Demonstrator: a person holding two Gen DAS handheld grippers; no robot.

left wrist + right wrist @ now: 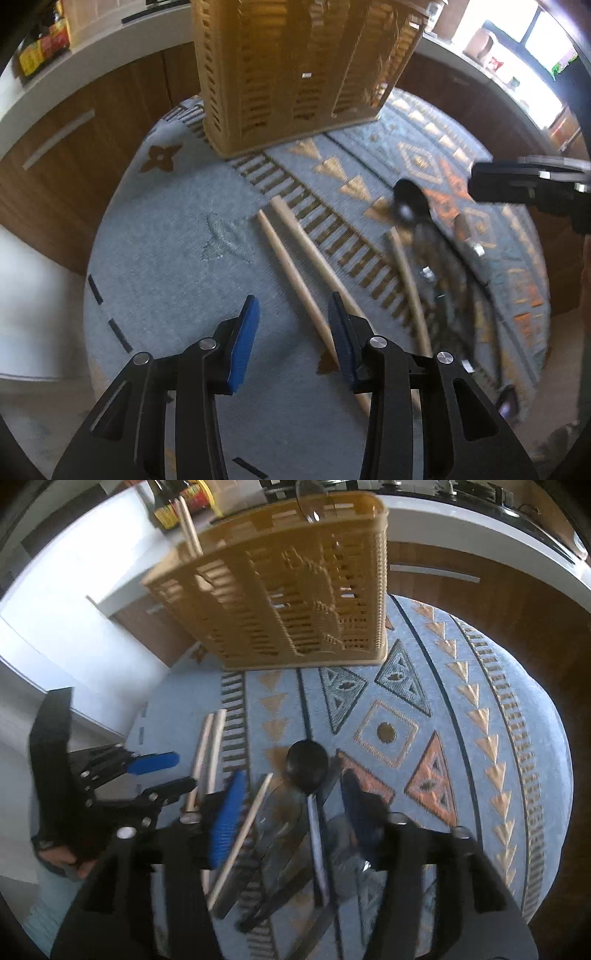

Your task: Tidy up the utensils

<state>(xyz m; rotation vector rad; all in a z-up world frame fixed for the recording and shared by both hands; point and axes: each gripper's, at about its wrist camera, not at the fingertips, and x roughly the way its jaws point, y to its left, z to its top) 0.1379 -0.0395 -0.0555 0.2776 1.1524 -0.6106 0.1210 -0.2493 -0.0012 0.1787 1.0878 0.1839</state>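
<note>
A tan slotted plastic basket point(295, 74) stands at the far side of a round top covered by a blue patterned cloth point(177, 258). Two wooden handles point(295, 266) lie side by side on the cloth. My left gripper point(293, 308) hangs open just above their near ends; its right finger is over them. In the right wrist view my right gripper point(293, 788) stands open over a black spoon point(306, 764), a thin wooden stick point(247, 823) and several blurred dark utensils. Its pads press on none of them. One wooden handle point(188, 524) stands in the basket point(295, 590).
Brown cabinet fronts point(55, 166) and a white countertop point(480, 520) ring the cloth-covered top. Bottles point(177, 502) stand on the counter behind the basket. The left gripper point(184, 771) sits close beside the right one, with a hand point(62, 860) holding it.
</note>
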